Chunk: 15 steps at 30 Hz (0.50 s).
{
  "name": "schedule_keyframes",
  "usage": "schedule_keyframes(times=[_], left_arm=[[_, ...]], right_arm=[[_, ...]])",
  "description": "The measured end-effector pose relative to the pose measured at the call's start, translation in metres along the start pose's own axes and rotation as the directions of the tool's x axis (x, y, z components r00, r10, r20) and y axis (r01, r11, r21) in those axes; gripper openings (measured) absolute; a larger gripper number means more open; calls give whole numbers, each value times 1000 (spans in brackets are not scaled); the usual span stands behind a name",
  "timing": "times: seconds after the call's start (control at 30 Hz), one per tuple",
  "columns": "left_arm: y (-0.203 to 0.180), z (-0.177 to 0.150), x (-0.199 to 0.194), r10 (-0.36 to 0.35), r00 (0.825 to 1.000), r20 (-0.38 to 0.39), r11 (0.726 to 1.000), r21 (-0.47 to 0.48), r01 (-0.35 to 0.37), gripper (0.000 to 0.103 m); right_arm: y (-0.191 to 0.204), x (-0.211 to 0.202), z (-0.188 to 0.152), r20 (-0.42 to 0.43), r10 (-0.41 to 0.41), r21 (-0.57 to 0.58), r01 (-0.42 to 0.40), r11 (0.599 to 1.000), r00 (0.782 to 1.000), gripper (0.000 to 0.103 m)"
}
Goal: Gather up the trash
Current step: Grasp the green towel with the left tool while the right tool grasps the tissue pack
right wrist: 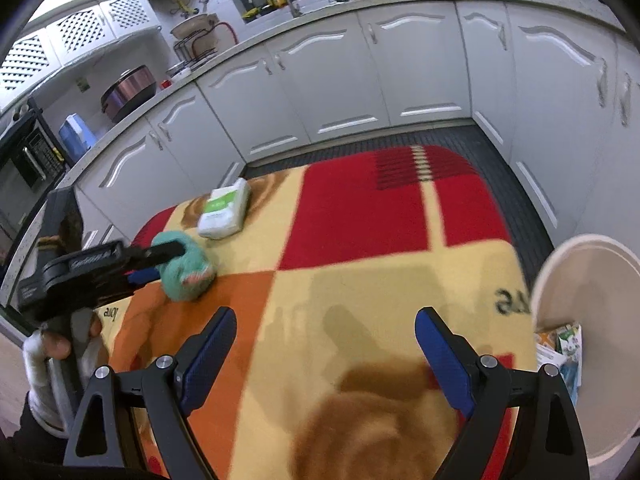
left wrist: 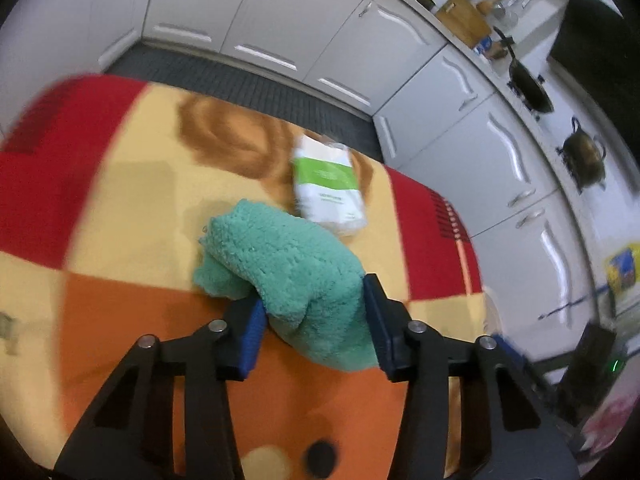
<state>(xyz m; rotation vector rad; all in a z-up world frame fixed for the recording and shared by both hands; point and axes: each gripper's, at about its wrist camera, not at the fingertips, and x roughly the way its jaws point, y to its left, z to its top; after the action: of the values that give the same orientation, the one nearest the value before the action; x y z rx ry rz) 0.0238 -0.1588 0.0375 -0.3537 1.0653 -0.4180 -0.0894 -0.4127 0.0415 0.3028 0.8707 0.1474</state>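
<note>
Presently the left gripper, at nine o'clock on the blanket-covered table, clamps a teal cloth, apparently wiping; a tissue pack lies beyond at eleven. The right gripper hovers spread and empty; the trash bin with wrappers waits at three.

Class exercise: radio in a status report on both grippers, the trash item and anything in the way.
Left gripper shut on teal cloth. Right gripper open, holding nothing, above the blanket. Bin at right edge. White-green packet beyond cloth; nothing blocking.
</note>
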Motion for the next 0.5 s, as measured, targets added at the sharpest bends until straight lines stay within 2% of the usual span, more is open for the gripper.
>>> schedule_keyframes(times=[0.03, 0.1, 0.3, 0.4, 0.5], left_arm=[[2, -1, -11, 31, 999, 15, 999, 34, -32, 42], [10, -4, -30, 27, 999, 17, 998, 62, -28, 42], [35, -15, -63, 91, 995, -40, 982, 167, -83, 42], [44, -22, -63, 137, 989, -64, 974, 192, -122, 42], [50, -27, -55, 173, 983, -66, 966, 208, -156, 45]], right_arm=[[6, 4, 4, 1, 6, -6, -6, 1000, 1000, 89], [20, 12, 12, 3, 24, -20, -24, 1000, 1000, 89], [70, 67, 50, -20, 76, -74, -78, 994, 997, 89], [91, 100, 64, -50, 66, -98, -70, 993, 997, 89], [113, 140, 73, -88, 14, -145, -27, 989, 996, 89]])
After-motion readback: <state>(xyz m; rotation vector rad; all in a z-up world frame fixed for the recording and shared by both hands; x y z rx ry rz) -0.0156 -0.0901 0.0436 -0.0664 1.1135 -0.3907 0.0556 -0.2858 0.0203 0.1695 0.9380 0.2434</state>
